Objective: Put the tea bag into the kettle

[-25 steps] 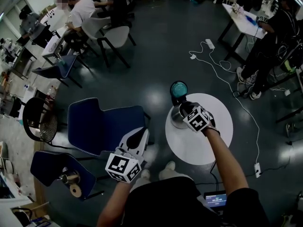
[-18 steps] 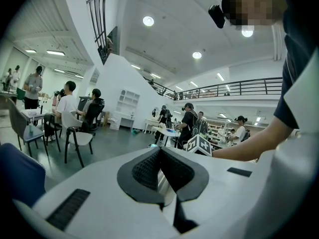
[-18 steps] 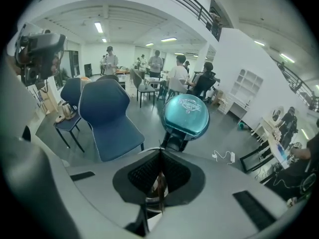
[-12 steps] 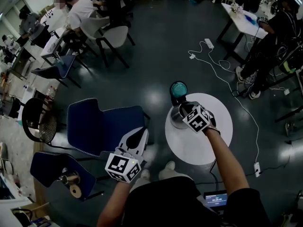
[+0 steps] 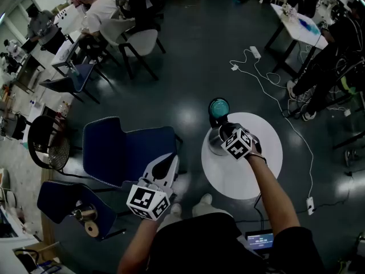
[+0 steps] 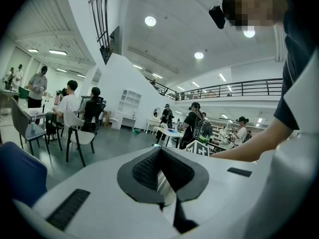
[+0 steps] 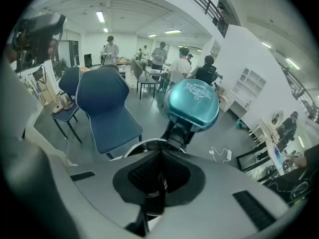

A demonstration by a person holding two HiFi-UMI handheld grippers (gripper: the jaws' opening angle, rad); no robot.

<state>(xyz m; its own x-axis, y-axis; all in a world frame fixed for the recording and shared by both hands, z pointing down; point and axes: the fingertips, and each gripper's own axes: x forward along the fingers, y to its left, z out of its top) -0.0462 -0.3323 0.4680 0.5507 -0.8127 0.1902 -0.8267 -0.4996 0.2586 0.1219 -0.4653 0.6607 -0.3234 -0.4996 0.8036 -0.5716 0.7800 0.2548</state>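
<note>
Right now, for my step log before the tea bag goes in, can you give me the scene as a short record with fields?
kettle: stands on the round white table, near its edge
lid: teal, tipped open
right gripper: over the kettle, jaws together
left gripper: held low beside the blue chair, away from the table, jaws together, nothing between them
tea bag: not visible in any view
</note>
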